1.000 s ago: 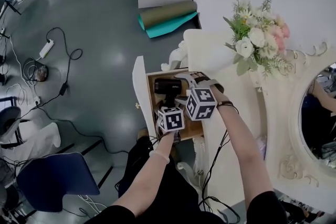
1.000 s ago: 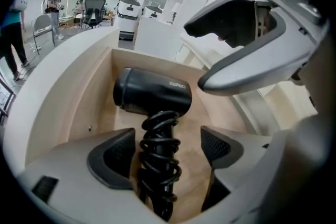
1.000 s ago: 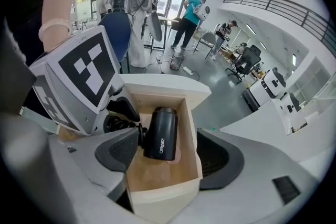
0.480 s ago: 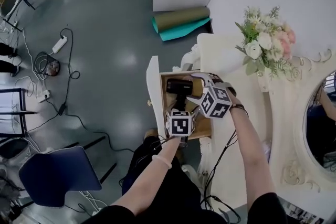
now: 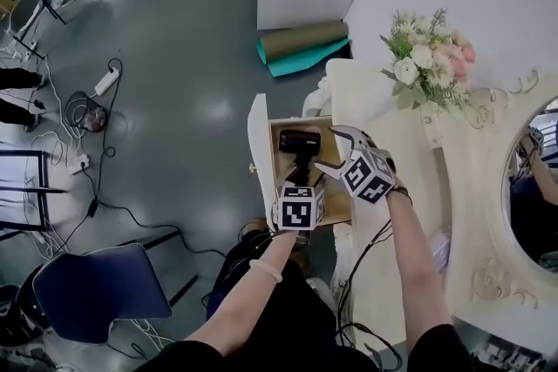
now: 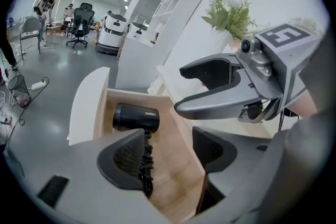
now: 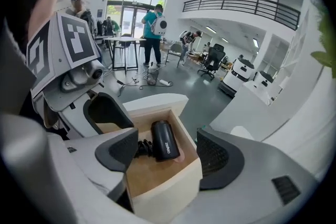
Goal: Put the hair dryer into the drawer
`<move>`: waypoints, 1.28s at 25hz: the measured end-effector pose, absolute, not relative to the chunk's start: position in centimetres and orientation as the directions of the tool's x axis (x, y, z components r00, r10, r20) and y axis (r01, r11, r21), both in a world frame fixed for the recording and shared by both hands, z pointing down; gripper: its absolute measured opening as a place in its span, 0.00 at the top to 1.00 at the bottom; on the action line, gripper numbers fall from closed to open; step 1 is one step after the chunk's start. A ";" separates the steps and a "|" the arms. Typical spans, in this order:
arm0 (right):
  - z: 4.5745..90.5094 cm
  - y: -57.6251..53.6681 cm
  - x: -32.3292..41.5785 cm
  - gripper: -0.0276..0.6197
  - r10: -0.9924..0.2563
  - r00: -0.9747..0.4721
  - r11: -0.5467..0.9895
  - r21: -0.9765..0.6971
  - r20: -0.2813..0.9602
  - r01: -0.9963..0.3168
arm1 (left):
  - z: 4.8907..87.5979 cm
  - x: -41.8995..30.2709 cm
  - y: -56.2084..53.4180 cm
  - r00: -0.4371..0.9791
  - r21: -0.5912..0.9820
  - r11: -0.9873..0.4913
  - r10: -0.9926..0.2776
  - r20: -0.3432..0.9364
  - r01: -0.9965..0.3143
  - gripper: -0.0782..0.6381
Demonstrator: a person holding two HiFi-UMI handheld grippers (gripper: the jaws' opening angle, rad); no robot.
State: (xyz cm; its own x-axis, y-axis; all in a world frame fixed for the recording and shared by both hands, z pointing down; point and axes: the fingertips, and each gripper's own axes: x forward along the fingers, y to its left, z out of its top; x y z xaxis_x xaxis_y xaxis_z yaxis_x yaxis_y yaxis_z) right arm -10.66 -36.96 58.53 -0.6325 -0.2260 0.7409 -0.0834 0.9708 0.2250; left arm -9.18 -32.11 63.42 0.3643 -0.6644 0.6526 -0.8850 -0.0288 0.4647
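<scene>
The black hair dryer (image 5: 298,141) lies in the open wooden drawer (image 5: 258,144), barrel toward the far end, coiled cord trailing back. In the left gripper view the dryer (image 6: 136,117) shows beyond my left gripper (image 6: 170,157), whose jaws have just been closing with nothing between them; they still stand apart. My right gripper (image 5: 336,151) hovers open over the drawer's right side, also empty. In the right gripper view the dryer (image 7: 164,147) rests below the right gripper (image 7: 168,155), inside the drawer (image 7: 157,186).
The drawer belongs to a white dresser (image 5: 384,152) carrying a flower bouquet (image 5: 427,70) and an oval mirror (image 5: 532,187). On the floor are a rolled mat (image 5: 305,39), cables and a power strip (image 5: 105,83), and a blue chair (image 5: 96,292).
Both grippers have lifted up out of the drawer. The left one has drawn back from the dryer's handle. The dryer stays lying in the drawer.
</scene>
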 end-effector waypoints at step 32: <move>43.6 -24.6 -3.3 0.91 -0.747 -0.658 0.607 -0.303 0.100 -0.735 | 48.1 -8.3 -24.5 0.475 0.402 -0.330 -0.810 0.344 -0.854 0.86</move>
State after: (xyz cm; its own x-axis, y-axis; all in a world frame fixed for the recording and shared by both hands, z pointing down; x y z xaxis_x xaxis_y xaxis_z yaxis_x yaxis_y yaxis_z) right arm -3.28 -24.60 43.65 -0.6576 -0.7467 0.1001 -0.7349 0.6065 -0.3033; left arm -8.32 -24.45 48.11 0.4746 -0.8103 0.3437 -0.8542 -0.3298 0.4018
